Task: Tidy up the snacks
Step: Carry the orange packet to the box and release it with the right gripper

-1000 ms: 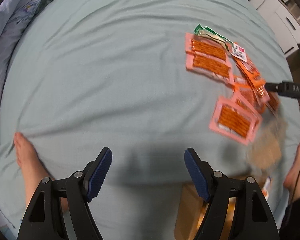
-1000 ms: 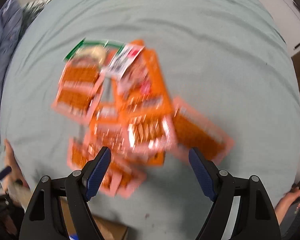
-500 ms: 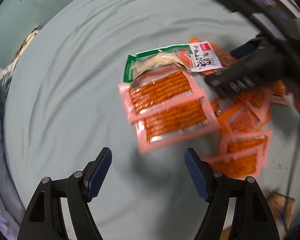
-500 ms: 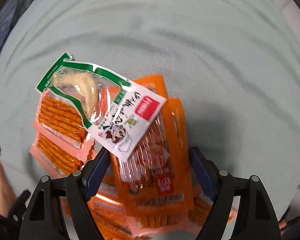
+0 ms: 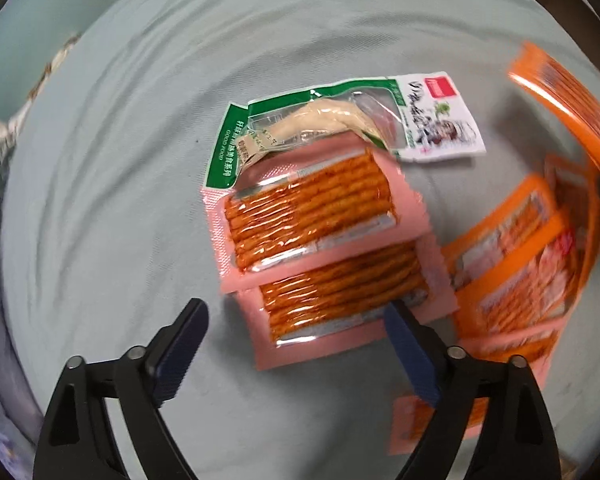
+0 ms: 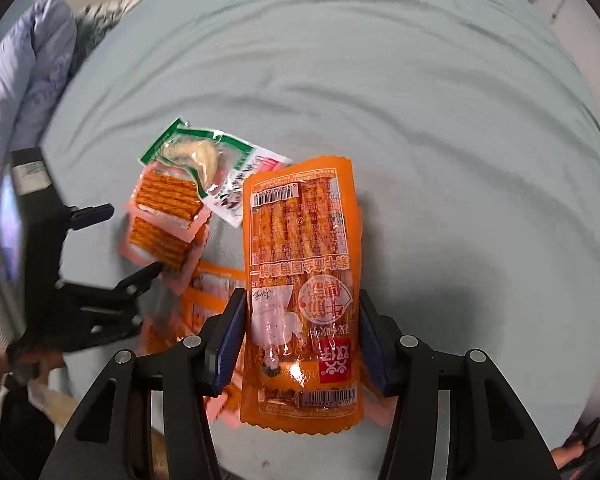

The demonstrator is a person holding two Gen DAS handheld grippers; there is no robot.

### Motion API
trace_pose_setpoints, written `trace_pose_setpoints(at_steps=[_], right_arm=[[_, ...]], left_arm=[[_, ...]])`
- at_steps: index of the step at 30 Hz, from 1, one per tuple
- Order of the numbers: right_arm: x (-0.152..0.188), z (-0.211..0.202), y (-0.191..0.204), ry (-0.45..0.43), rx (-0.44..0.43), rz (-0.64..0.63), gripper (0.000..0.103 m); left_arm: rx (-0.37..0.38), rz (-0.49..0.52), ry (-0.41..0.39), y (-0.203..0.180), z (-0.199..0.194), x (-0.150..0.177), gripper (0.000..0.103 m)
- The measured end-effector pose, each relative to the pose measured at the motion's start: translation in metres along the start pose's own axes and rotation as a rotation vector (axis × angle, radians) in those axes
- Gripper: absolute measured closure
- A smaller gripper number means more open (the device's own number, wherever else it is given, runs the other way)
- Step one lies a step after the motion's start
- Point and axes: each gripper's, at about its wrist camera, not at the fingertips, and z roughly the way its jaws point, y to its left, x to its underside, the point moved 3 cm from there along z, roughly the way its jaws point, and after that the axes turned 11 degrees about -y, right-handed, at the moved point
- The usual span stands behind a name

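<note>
Fingers on my right gripper (image 6: 302,344) have come in from wide open to either side of the long orange pack (image 6: 300,292), and both blue pads now sit against its edges near its lower half. I read that as a grip on the pack, though I cannot tell how firm it is. Half a second ago this pack lay under the green-and-white pack (image 6: 216,172); now it sits free between my pads, over the bed (image 6: 440,120) near the middle, so I judge the first item is picked out of the heap.

My left gripper (image 5: 296,344) has dropped closer to the pile. Its fingers are spread wide and hold nothing; they hang over the nearer of the two pink packs (image 5: 340,296), one pad tip above its right edge. The other pink pack (image 5: 312,216) overlaps it, with the green-and-white pack (image 5: 348,120) tucked partly under that one's far edge. More orange packs (image 5: 516,264) lie loose toward the bed's right side, still unsorted.
</note>
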Motion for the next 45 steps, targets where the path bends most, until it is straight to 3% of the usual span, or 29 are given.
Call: trace_pose_setpoints(at_steps=[5, 8, 11, 13, 19, 23, 28, 32, 35, 39, 45], right_arm=[[0.009, -0.015, -0.010, -0.014, -0.039, 0.036, 0.052], [0.012, -0.019, -0.007, -0.018, -0.052, 0.035, 0.052], [0.010, -0.029, -0.008, -0.027, -0.059, 0.018, 0.052], [0.012, -0.034, -0.002, -0.030, -0.072, 0.009, 0.052], [0.012, -0.063, 0.001, -0.050, -0.095, -0.016, 0.052], [0.016, -0.078, 0.005, -0.052, -0.098, -0.019, 0.052], [0.030, -0.105, 0.008, -0.045, -0.105, -0.009, 0.052], [0.042, -0.125, 0.020, -0.024, -0.104, 0.001, 0.052], [0.053, -0.142, 0.036, -0.009, -0.115, -0.009, 0.052], [0.069, -0.163, 0.064, 0.023, -0.100, -0.063, 0.052], [0.095, -0.198, 0.079, 0.052, -0.141, 0.009, 0.052]], left_arm=[[0.114, -0.189, 0.083, 0.006, 0.012, -0.018, 0.006], [0.131, -0.270, 0.135, 0.010, 0.025, -0.024, 0.003], [0.092, -0.296, 0.157, 0.010, 0.033, -0.026, 0.003], [0.087, -0.293, 0.145, 0.009, 0.027, -0.028, 0.018], [0.116, -0.279, 0.144, 0.008, 0.017, -0.016, 0.019], [0.101, -0.245, 0.126, 0.012, -0.019, -0.003, 0.019], [0.087, -0.233, 0.032, 0.018, -0.108, 0.003, 0.019], [0.161, -0.210, -0.023, -0.002, -0.179, 0.027, 0.019], [0.279, -0.184, -0.045, -0.034, -0.227, 0.072, 0.019], [0.341, -0.117, -0.042, -0.080, -0.239, 0.120, 0.019], [0.277, -0.173, 0.031, -0.092, -0.207, 0.163, 0.018]])
